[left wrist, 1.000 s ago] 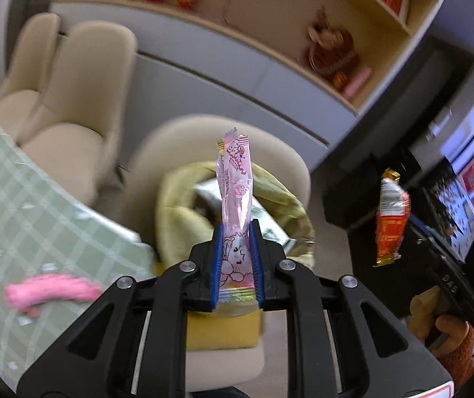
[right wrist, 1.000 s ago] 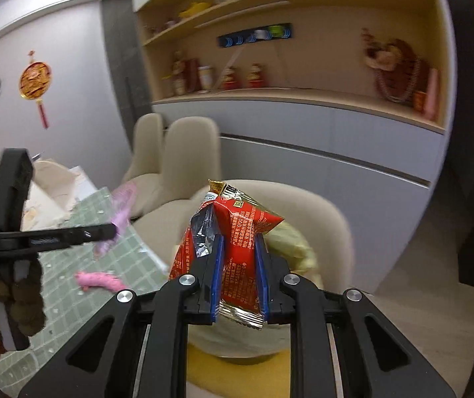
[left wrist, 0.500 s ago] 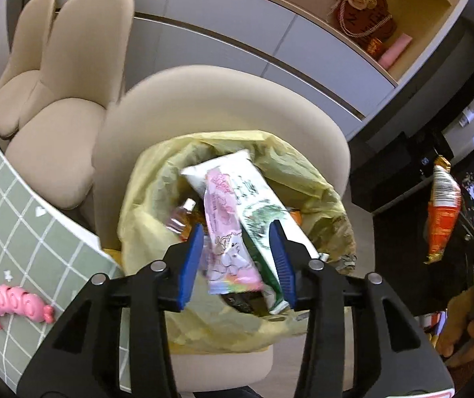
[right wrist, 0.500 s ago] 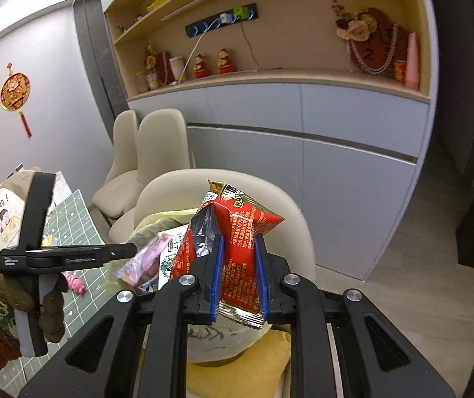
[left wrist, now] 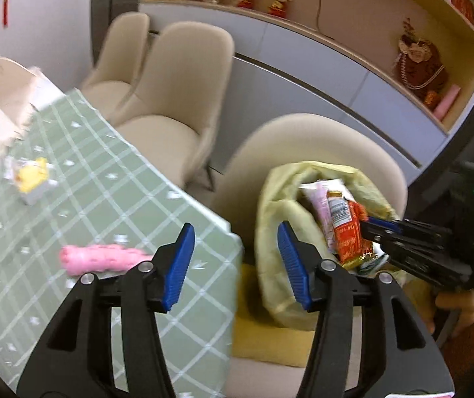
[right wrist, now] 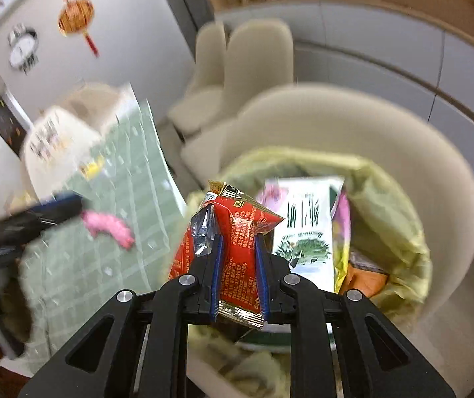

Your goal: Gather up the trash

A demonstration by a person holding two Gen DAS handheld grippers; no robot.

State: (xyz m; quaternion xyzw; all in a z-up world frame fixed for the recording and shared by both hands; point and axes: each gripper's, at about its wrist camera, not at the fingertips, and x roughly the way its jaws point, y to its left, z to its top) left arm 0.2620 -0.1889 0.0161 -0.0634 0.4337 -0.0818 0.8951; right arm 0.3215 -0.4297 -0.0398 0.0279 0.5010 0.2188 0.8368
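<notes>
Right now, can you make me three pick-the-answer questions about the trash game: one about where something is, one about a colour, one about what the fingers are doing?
1. Where is the pink sausage-shaped toy?
A on the green checked tablecloth
B in the bag
C on a chair

2. What colour is the plastic trash bag on the beige chair?
A blue
B yellow
C black

3. What is the right gripper doing?
A hanging open
B pinching the red snack wrapper
C holding a bottle

Answers: 1 A, it lies on the cloth. 2 B, its crinkled sides are pale yellow. 3 B, the wrapper sits squeezed between both fingers.
</notes>
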